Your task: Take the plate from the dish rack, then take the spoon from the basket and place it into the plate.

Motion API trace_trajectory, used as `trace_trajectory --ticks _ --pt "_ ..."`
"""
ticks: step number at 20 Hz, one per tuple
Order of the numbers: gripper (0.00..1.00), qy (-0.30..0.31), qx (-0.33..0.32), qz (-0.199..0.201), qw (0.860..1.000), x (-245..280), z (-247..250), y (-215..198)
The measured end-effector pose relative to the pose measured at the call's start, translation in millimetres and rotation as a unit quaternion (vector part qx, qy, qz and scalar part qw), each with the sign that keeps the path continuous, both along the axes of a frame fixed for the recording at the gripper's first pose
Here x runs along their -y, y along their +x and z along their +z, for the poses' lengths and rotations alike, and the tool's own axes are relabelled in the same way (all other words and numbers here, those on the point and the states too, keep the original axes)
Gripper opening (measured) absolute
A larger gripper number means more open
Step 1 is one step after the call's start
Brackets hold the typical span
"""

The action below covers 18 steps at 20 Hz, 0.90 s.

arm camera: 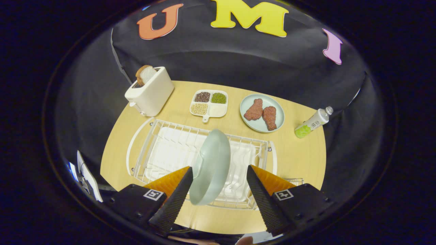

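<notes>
Plate [211, 166] stands on edge in the dish rack [150, 149], lower centre of the frame, between the released jaws, neither finger pressing it.

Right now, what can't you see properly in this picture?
- Basket: a corner peeks out behind one finger of the tool; no telling what is in it.
- Tool: open around the plate standing in the rack; whether a finger touches it is unclear.
- Bottle: label too small.
</notes>
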<state>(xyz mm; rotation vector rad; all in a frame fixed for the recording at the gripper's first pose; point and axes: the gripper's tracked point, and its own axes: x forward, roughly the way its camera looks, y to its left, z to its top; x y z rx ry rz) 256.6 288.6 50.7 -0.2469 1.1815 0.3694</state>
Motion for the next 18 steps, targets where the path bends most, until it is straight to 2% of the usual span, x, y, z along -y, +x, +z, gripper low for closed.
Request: trace_trajectory --ticks 2,4,5,10,15,18 --pt "0.99 -0.011 -0.012 0.003 1.0 -2.8 -11.6 2.4" --pt "0.9 -0.021 -0.022 0.003 1.0 -3.2 -21.0 2.2" --pt "0.79 -0.027 -0.024 0.004 0.999 -3.2 -25.8 3.6" --pt "0.43 -0.059 -0.02 -0.002 0.998 2.8 -23.4 3.5" --pt "0.31 -0.09 0.015 -0.016 0.996 1.1 -6.3 10.9" --pt "0.3 -0.137 0.041 -0.013 0.99 -1.8 5.8 18.0"
